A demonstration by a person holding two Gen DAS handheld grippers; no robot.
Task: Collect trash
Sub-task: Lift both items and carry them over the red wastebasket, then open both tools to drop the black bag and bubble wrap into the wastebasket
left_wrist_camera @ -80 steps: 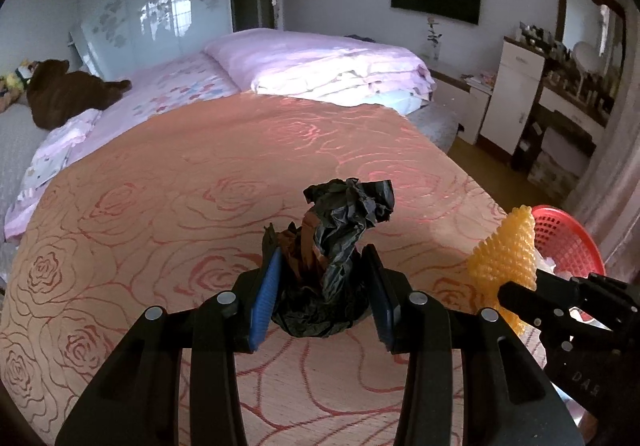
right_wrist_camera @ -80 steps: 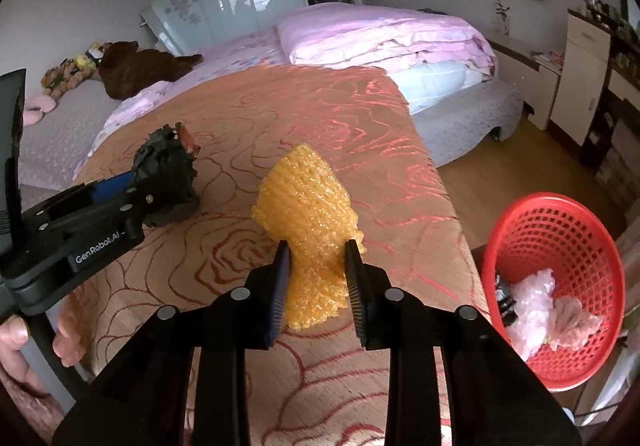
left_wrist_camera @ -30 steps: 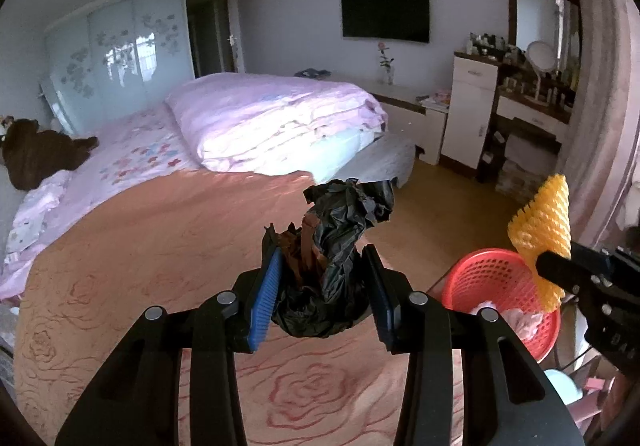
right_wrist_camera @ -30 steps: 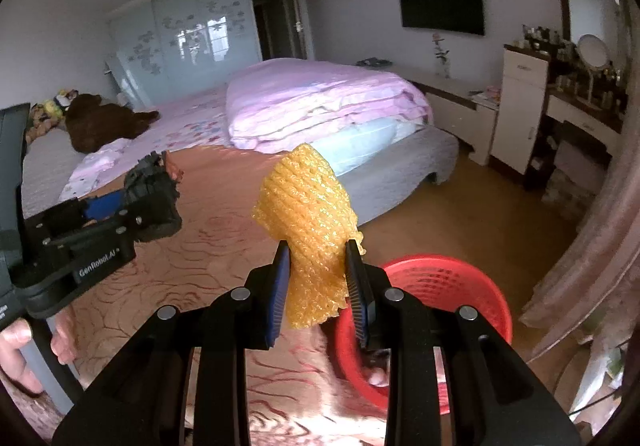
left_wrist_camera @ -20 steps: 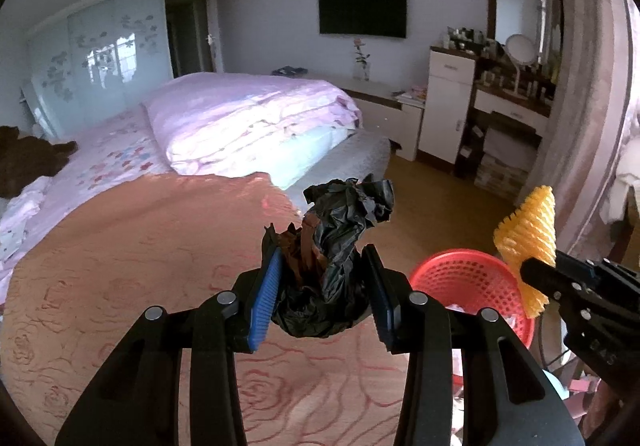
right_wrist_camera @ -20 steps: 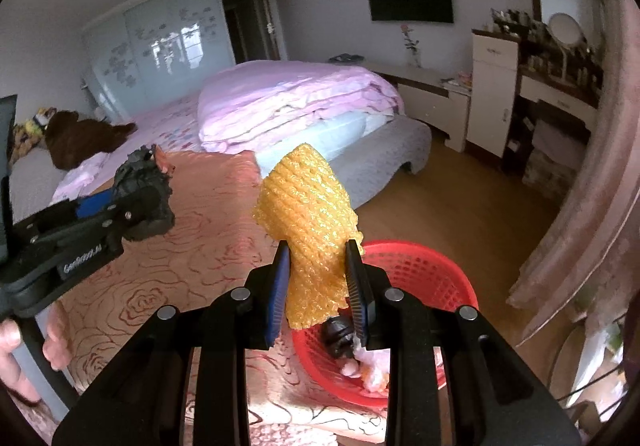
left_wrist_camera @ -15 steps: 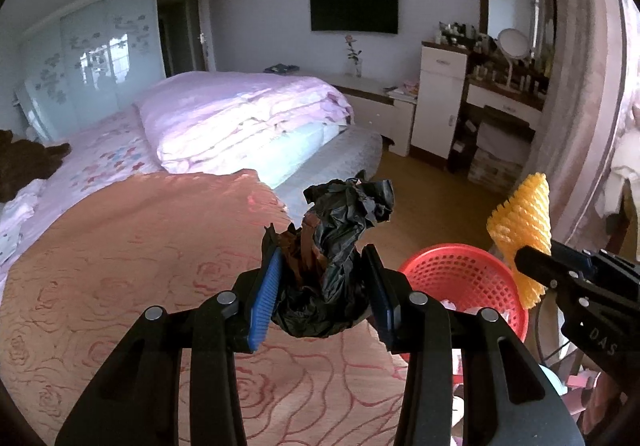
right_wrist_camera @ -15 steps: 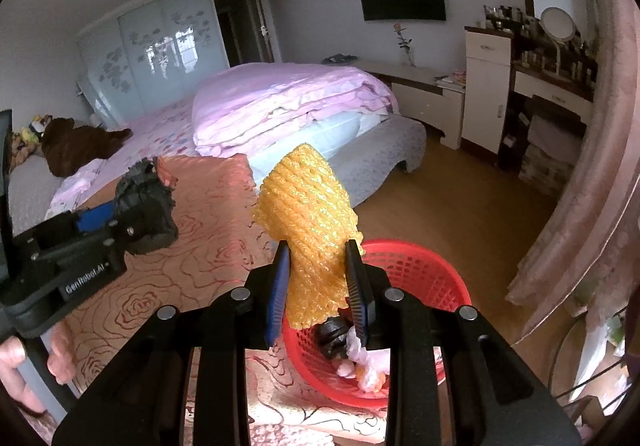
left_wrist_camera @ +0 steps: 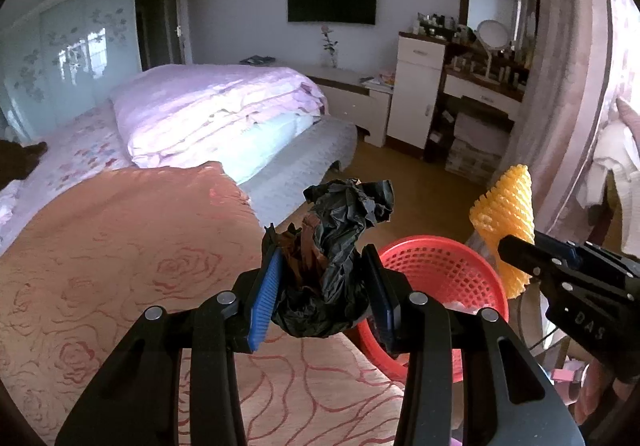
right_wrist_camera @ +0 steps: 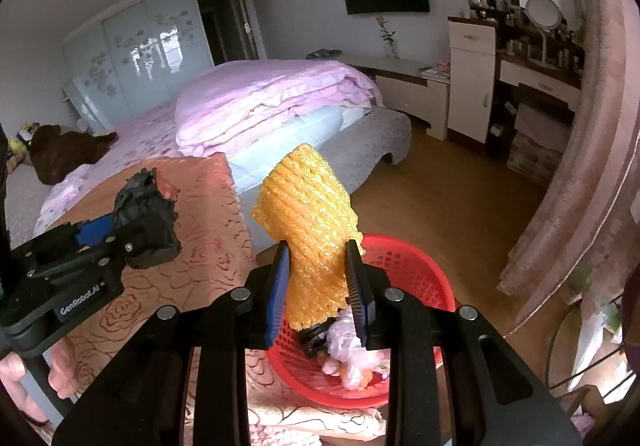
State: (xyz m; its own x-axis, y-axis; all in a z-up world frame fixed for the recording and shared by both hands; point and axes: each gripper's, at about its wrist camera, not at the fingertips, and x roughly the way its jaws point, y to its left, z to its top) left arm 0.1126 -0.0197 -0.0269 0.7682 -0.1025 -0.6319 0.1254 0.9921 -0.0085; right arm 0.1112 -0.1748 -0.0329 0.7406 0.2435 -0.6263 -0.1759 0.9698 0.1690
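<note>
My left gripper [left_wrist_camera: 322,286] is shut on a crumpled black plastic bag [left_wrist_camera: 336,242] and holds it over the bed's near corner, just left of the red mesh basket [left_wrist_camera: 436,270]. My right gripper [right_wrist_camera: 320,286] is shut on a yellow foam net [right_wrist_camera: 312,221] and holds it right above the red basket [right_wrist_camera: 416,266], which has pink and black trash [right_wrist_camera: 348,350] in it. The yellow net [left_wrist_camera: 506,221] and right gripper also show at the right of the left wrist view. The black bag [right_wrist_camera: 146,217] shows at the left of the right wrist view.
A bed with an orange rose-patterned cover [left_wrist_camera: 120,254] and a folded pink duvet [left_wrist_camera: 216,109] lies left. A wooden floor [right_wrist_camera: 440,205] lies beyond the basket. A white cabinet [right_wrist_camera: 472,77], a cluttered vanity [right_wrist_camera: 540,57] and a pink curtain [right_wrist_camera: 592,149] stand right.
Both grippers have swung right from over the bed toward the red basket, each keeping its trash. The yellow net now hangs over the basket; the black bag is beside it.
</note>
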